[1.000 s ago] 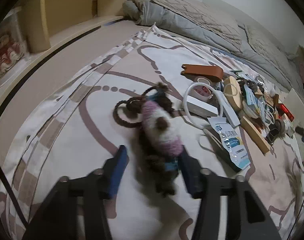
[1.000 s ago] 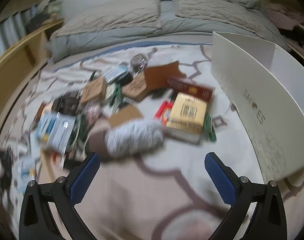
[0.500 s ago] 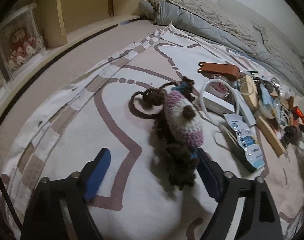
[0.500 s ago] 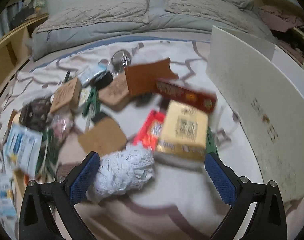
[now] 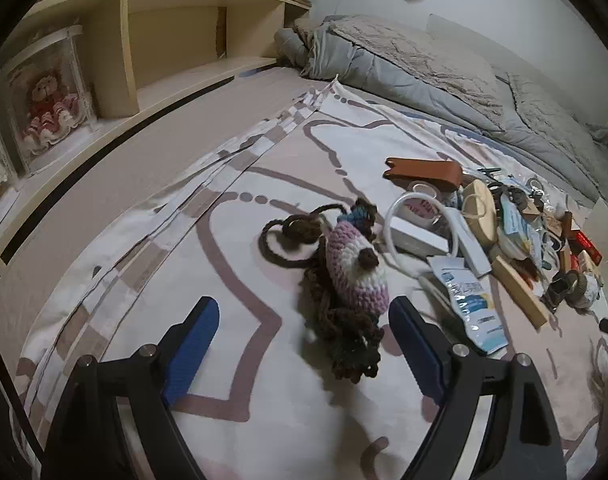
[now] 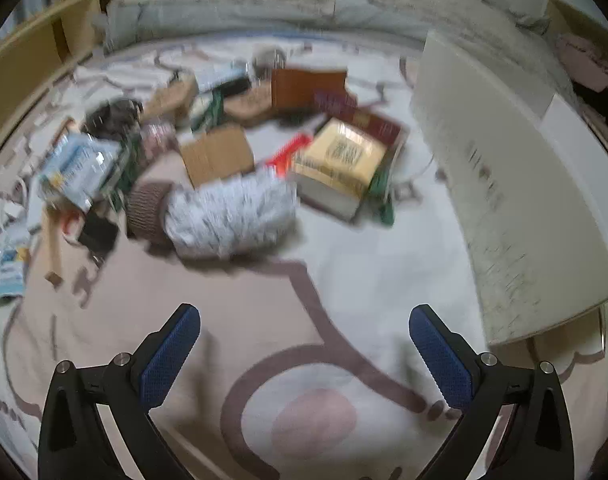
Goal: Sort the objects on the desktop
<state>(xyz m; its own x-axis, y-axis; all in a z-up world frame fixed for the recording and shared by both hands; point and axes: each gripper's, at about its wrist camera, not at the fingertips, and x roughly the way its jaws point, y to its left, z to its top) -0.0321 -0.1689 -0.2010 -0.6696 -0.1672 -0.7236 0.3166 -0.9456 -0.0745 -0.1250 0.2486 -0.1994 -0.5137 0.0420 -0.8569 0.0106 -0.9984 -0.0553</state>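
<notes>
A crocheted toy (image 5: 356,272), pink and white with dark brown yarn loops, lies on the patterned sheet (image 5: 144,280). My left gripper (image 5: 302,308) stands open just short of it; the toy's brown end lies between the blue pads (image 5: 192,344) without touching them. In the blurred right wrist view, my right gripper (image 6: 304,314) hangs open and empty over bare sheet. Beyond it lie a fluffy white knit piece with a brown cuff (image 6: 240,212), a yellow box (image 6: 340,160) and a cardboard piece (image 6: 216,156).
A clutter pile holds a brown leather case (image 5: 424,170), white cable (image 5: 388,232), blue-white packet (image 5: 468,304) and wooden block (image 5: 520,292). A white box lid (image 6: 504,180) stands on the right. A wooden shelf (image 5: 164,40) with a boxed teddy bear (image 5: 48,92) lines the left; a grey quilt (image 5: 424,68) lies behind.
My left gripper's jaws have spread wide and let go of the crocheted toy, which now rests on the sheet. The right wrist view has swung across the clutter pile and drawn back a little.
</notes>
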